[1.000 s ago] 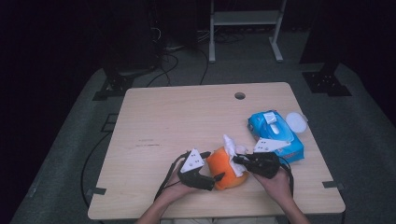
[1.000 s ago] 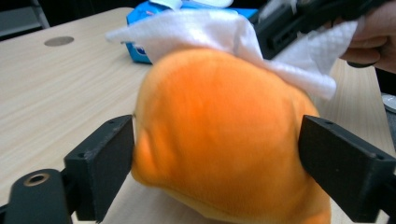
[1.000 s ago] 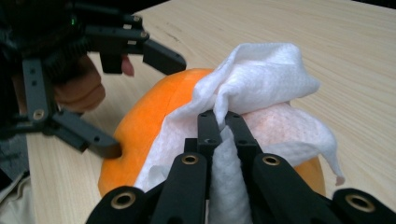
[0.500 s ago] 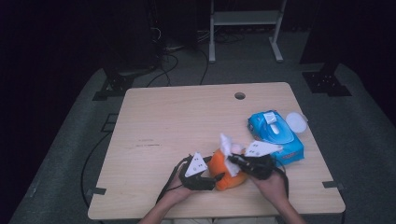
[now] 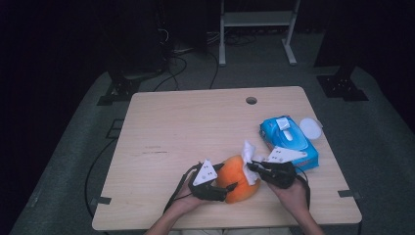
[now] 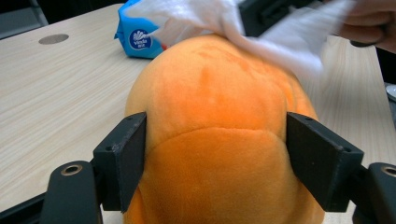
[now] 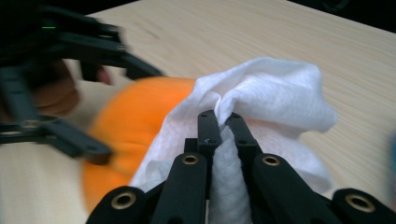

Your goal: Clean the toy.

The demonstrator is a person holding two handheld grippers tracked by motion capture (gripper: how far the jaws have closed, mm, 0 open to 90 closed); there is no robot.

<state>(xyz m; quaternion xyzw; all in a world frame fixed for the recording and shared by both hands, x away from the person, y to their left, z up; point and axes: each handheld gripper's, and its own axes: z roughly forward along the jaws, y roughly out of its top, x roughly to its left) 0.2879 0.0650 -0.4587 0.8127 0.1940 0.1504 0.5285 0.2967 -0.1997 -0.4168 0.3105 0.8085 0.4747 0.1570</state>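
An orange plush toy (image 5: 237,182) lies on the table's near edge. My left gripper (image 5: 222,188) grips it from the left; in the left gripper view its pads (image 6: 126,158) press into both sides of the plush (image 6: 219,116). Those jaws have just been closing and then easing open a little, with the plush still between them. My right gripper (image 5: 253,167) is shut on a white wipe (image 5: 248,152), its jaws (image 7: 219,122) pinching a fold of the wipe (image 7: 275,93). The wipe lies against the top right of the plush (image 7: 135,112).
A blue pack of wipes (image 5: 288,142) lies just behind the right hand, with a white round lid (image 5: 310,128) beside it. The wooden table (image 5: 195,127) has a cable hole (image 5: 251,100) near its far edge. The floor around it is dark.
The right gripper has shifted the wipe slightly across the top of the plush. The left hand has stayed in place around the plush.
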